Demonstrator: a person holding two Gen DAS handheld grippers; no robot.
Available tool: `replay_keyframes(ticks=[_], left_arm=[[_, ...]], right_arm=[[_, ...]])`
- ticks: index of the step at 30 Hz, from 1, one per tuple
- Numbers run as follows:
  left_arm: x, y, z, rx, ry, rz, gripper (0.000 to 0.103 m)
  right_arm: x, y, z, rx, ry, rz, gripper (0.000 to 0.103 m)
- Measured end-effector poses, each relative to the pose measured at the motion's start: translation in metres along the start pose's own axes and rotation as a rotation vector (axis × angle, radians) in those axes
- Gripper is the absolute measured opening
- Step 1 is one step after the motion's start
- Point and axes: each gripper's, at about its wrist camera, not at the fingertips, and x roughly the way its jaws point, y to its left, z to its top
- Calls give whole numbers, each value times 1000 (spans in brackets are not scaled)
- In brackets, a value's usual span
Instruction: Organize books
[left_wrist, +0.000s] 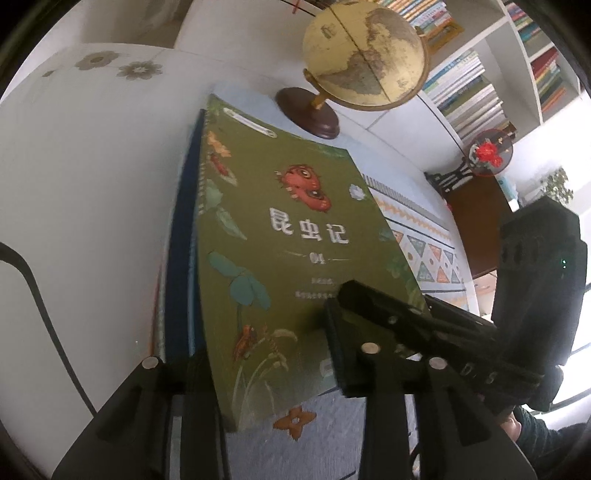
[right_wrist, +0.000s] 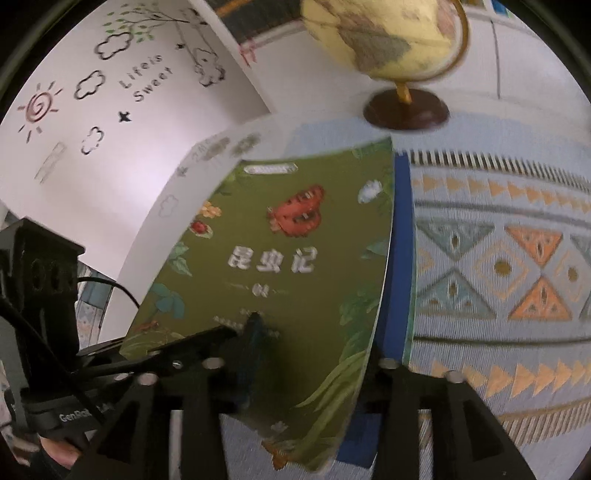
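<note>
Nearby: left gripper (left_wrist: 258, 362) and right gripper (right_wrist: 295, 365) straddle the near end of the green book (left_wrist: 288, 240), jaws partly apart; grip unclear.
Book axis: runs away from both grippers, title top farthest, over a blue book (left_wrist: 181, 258).
Ahead: globe (left_wrist: 365, 55).
Left view only: bookshelves (left_wrist: 469, 92).
Right view only: doodled white panel (right_wrist: 110, 110).
</note>
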Motion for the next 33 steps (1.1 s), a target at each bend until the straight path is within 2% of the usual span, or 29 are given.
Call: replay_keyframes(ticks=[1,6,8,10,15,17,21,26,29,31,33], left_arm=[[-2,2,-1,-6,-3,9,36],[-20,14,-8,-46,-20,68,39],[-28,17,-13,-55,-20,117,58],[-35,17,-22,-51,-27,144,67],[-48,5,-41,-53,-44,188,67],[-61,-11,-48,-23,-86,231,67],[-96,-67,-57,108,-199,325,67],[-146,-139,-63,183,-349,339,67],[-172,-176,-70,233,-430,367,72],[-193,-203,-76,264,-508,376,80],[-212,-226,-82,286,-577,398,81]], right_arm=[[-2,-1,0,7,-6,-3,48],[-10,-6,-4,27,21,-35,52],[-17,-10,-9,39,28,-71,52],[-24,-15,-16,52,28,-79,52],[-49,-32,-36,130,25,-83,52],[-63,-30,-41,119,4,-101,52],[-111,-8,-47,-7,-99,-164,52],[-180,25,-56,-145,-223,-249,53],[-222,41,-63,-212,-302,-285,60],[-250,56,-67,-261,-371,-323,71],[-280,68,-71,-312,-449,-351,78]])
